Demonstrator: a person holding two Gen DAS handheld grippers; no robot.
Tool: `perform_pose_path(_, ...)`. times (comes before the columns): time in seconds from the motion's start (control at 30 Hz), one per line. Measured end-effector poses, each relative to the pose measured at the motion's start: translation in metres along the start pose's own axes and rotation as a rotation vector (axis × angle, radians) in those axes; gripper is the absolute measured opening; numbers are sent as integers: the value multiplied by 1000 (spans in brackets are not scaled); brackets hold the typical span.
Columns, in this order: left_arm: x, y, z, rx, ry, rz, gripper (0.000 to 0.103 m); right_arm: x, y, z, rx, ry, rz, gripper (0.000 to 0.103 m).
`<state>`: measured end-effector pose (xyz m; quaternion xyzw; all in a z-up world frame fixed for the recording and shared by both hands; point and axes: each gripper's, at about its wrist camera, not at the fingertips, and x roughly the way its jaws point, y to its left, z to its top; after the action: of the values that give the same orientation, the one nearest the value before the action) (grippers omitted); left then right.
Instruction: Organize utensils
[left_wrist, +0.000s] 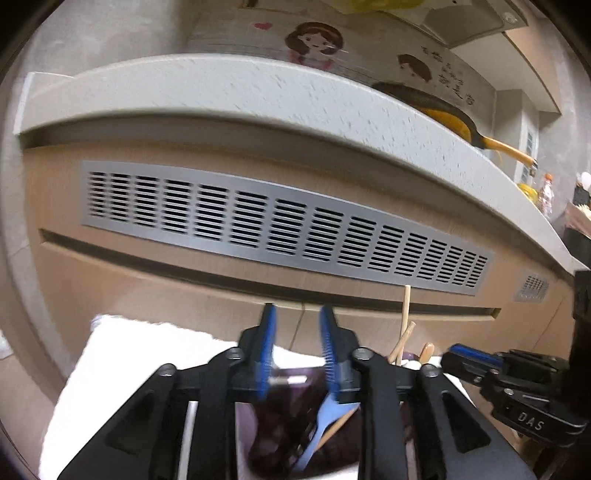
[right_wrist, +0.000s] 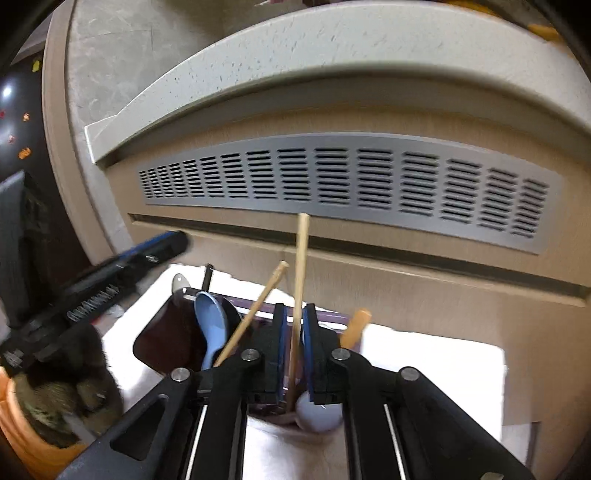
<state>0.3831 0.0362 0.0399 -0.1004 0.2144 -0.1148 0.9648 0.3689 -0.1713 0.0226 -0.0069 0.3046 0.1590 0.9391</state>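
Only the right wrist view shows the right gripper (right_wrist: 294, 347) clenched on 1 upright chopstick (right_wrist: 301, 266), low center, over the dark utensil holder (right_wrist: 166, 339) with 1 blue spoon (right_wrist: 211, 325) and a 2nd chopstick (right_wrist: 255, 314). The left gripper (left_wrist: 297, 325) is spread apart and holds nothing. White cloth (right_wrist: 424, 354), vented cabinet (left_wrist: 280, 225), counter (left_wrist: 221, 85) and 1 pan (left_wrist: 443, 110) upper right.

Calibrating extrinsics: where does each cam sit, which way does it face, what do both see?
Left wrist: on the left gripper, looking along its open fingers at the cabinet vent grille; the right gripper shows at right.
Right wrist: on the right gripper, facing the same cabinet, with an upright chopstick between its fingers; the left gripper shows at left.
Shared: grille, countertop edge, purple utensil holder, blue spoon, chopsticks.
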Motion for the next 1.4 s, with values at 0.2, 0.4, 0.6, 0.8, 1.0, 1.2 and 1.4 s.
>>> perform_pose_path(0.2,-63,-10,-30,45,48,118,64,-65,6,-29,16,-69,-75,47)
perform_pose_path(0.4,-131,-25,-77,95,76,155,92,-108,31,-72,-6,-74,-141,55)
perform_pose_path(0.6,-187,-39,-112,90,54,217,103,-154,47,-119,24,-99,-192,94)
perform_pose_path(0.8,-224,-61,-142,134,48,255,103,-192,62,-156,38,-121,-272,101)
perform_pose_path(1.0,-251,-76,-157,131,59,233,103,-210,60,-178,91,-110,-305,102)
perform_pose_path(1.2,-260,-86,-162,155,69,239,103,-224,64,-180,69,-138,-302,102)
perform_pose_path(1.4,-264,-82,-159,135,57,254,103,-227,62,-179,72,-145,-300,102)
